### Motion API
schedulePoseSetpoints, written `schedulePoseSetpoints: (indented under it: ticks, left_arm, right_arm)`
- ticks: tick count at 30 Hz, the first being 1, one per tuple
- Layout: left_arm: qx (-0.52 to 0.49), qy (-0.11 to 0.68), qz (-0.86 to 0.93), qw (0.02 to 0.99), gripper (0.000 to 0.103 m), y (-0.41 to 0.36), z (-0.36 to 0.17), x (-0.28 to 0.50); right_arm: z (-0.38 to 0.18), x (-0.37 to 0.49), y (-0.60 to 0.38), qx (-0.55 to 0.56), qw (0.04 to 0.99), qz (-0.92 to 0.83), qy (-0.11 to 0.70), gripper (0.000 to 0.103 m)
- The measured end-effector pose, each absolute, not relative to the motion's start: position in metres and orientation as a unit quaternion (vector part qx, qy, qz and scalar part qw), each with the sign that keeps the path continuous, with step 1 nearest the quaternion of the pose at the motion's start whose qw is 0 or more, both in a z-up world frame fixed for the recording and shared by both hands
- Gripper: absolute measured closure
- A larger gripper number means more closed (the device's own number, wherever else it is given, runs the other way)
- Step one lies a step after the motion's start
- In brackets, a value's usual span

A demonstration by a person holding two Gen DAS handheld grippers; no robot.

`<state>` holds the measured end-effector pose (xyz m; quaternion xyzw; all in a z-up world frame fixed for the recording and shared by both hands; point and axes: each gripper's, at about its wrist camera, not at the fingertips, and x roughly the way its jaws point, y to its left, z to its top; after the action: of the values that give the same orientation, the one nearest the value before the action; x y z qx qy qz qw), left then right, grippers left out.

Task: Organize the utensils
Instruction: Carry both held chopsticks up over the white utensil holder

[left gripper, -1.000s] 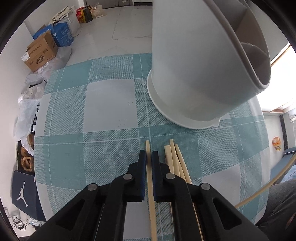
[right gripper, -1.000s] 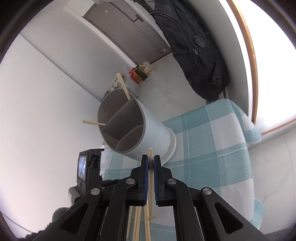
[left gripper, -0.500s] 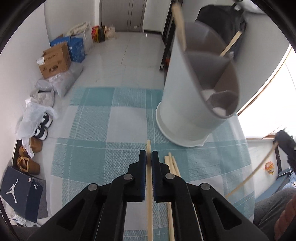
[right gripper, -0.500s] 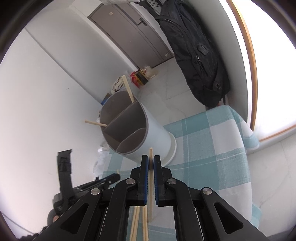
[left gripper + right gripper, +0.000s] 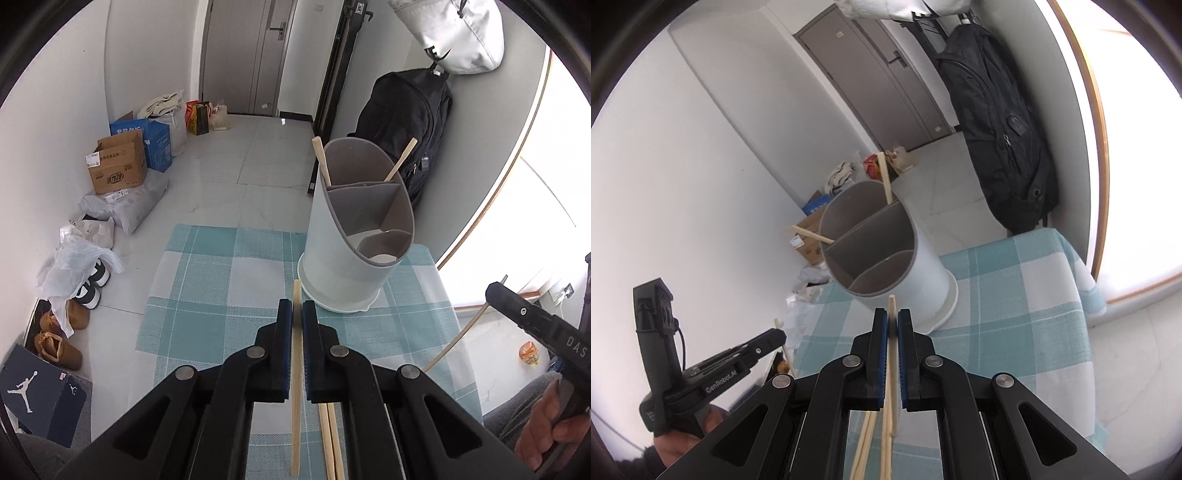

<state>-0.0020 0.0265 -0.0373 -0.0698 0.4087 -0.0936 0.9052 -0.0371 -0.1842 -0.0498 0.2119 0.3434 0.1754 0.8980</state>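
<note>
- Pale wood chopstick (image 5: 296, 369) sits clamped in the left gripper (image 5: 296, 314); its long axis runs along the fingers, tip pointing toward the base of the grey utensil holder (image 5: 351, 258).
- A second chopstick (image 5: 892, 354) is pinched in the right gripper (image 5: 892, 321) — same alignment, tip poking just past the pads toward the holder.
- Holder stands upright on a teal-and-white checked tablecloth (image 5: 221, 280); it has three compartments, and two sticks (image 5: 320, 158) lean out of the rear one.
- Loose chopsticks (image 5: 330, 439) lie on the cloth beneath the left gripper, just right of the held one.
- Room: grey tiled floor, cardboard box (image 5: 116, 166) and bags by the wall, black backpack (image 5: 402, 122) hanging behind the holder, a closed door — bright window at right.
- A hand (image 5: 543, 424) grips the right tool's handle at the left view's edge.
</note>
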Motion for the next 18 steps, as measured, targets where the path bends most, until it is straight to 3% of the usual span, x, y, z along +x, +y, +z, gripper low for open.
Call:
schedulePoseSetpoints:
  ticks: [18]
  left_arm:
    - [-0.067, 0.367, -0.131, 0.918, 0.102, 0.022, -0.002, -0.016]
  right_arm:
    - [-0.015, -0.062, -0.168, 0.180, 0.923, 0.178, 0.290, 0.098]
